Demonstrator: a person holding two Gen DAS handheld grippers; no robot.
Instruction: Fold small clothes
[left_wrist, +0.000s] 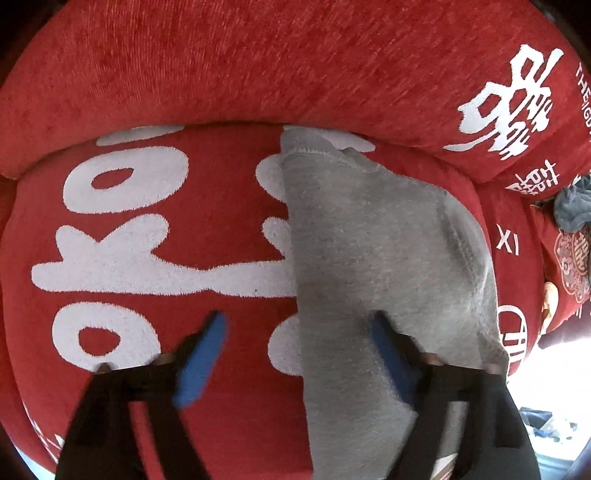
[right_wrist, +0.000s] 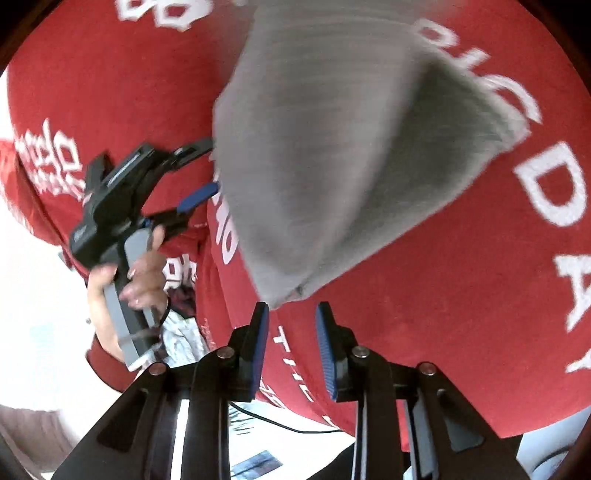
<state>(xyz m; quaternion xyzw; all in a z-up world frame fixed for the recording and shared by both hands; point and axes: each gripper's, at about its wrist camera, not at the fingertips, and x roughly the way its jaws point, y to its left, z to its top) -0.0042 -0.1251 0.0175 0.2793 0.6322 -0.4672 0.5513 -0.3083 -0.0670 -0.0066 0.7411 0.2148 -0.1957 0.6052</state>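
Note:
A grey knit garment (left_wrist: 373, 266) lies flat on a red cushion cover with white lettering (left_wrist: 147, 236). My left gripper (left_wrist: 299, 321) is open, its blue-padded fingers straddling the garment's left edge just above the fabric. In the right wrist view the same grey garment (right_wrist: 332, 155) is blurred, with one corner hanging just beyond my right gripper (right_wrist: 291, 314), which is open and empty. The left gripper (right_wrist: 199, 173) shows there too, held by a hand at the garment's far edge.
A red backrest cushion (left_wrist: 295, 66) rises behind the seat. A dark blue-grey cloth (left_wrist: 572, 210) lies at the far right. Beyond the cushion edge in the right wrist view are a white floor (right_wrist: 37, 295), a black cable (right_wrist: 280, 424) and some papers.

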